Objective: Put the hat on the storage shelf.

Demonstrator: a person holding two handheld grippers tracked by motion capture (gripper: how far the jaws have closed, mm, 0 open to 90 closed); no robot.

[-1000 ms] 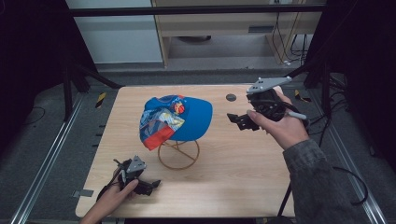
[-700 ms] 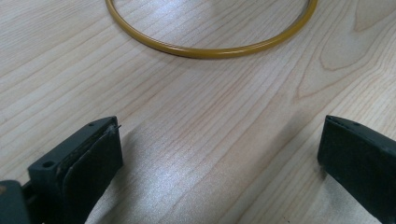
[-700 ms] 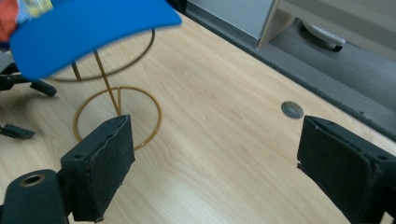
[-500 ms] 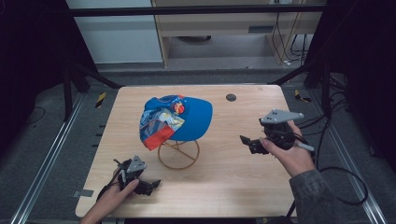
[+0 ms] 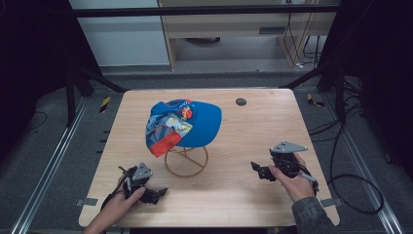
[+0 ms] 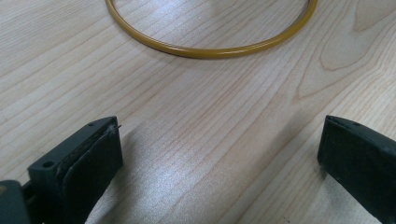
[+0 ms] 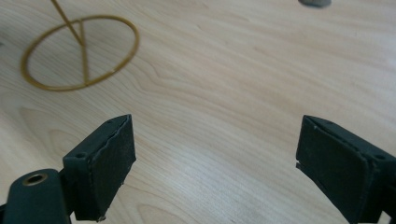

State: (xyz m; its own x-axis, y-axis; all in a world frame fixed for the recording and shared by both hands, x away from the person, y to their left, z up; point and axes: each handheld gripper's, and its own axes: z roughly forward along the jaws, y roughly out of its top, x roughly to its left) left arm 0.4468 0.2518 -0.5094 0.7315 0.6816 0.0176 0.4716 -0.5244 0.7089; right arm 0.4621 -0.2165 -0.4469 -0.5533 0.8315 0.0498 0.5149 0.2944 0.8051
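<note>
Sitting on its gold wire stand (image 5: 186, 161) at the middle of the table (image 5: 263, 124), the blue cap (image 5: 187, 124) looks settled, brim side draped with a colourful patch. Both grippers rest low near the front edge — the left gripper (image 5: 158, 193) and the right gripper (image 5: 256, 168), each with jaws spread wide and holding nothing. This reads as a pause between steps, I judge; any next move calls for lifting one gripper toward the cap's crown or brim.
</note>
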